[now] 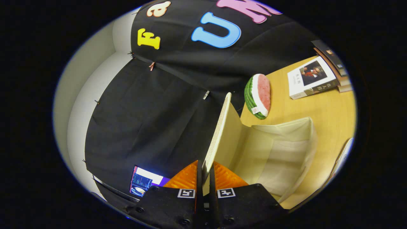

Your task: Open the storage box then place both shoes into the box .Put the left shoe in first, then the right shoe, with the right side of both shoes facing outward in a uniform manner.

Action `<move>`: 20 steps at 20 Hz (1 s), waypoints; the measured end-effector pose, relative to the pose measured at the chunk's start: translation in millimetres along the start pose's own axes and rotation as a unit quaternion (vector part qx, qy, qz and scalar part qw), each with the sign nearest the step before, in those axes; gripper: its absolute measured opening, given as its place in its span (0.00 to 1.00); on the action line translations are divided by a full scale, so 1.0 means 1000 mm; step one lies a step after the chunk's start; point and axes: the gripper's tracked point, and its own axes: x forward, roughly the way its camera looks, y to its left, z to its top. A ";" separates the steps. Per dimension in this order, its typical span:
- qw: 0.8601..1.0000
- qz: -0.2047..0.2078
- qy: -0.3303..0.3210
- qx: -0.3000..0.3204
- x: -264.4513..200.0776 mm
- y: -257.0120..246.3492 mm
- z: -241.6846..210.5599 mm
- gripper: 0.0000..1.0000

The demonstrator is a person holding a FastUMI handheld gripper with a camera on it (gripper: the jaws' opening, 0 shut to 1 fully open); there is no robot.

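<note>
My gripper [206,173] is shut on the edge of the storage box's lid [218,133], a thin cream flap seen edge-on that runs up and away from between the fingers. The lid is swung up, and the cream fabric storage box [286,149] lies open to the right of it, its pale inside walls showing. The box rests on the wooden table [321,108]. The whole view is rolled to one side.
A watermelon-slice plush [259,95] lies on the table just beyond the box. Farther off are a white book [310,81] and a stack of books [335,63]. A lit screen [144,183] sits low beside the left finger. A pale curved object [343,156] lies past the box.
</note>
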 end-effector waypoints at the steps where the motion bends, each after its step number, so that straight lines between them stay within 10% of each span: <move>1: 1.000 0.005 0.005 -0.007 0.012 0.009 -0.002 0.11; 15: 0.997 0.017 0.067 -0.034 0.133 0.051 -0.041 0.20; 20: 0.997 0.013 0.061 -0.046 0.131 0.048 -0.045 0.81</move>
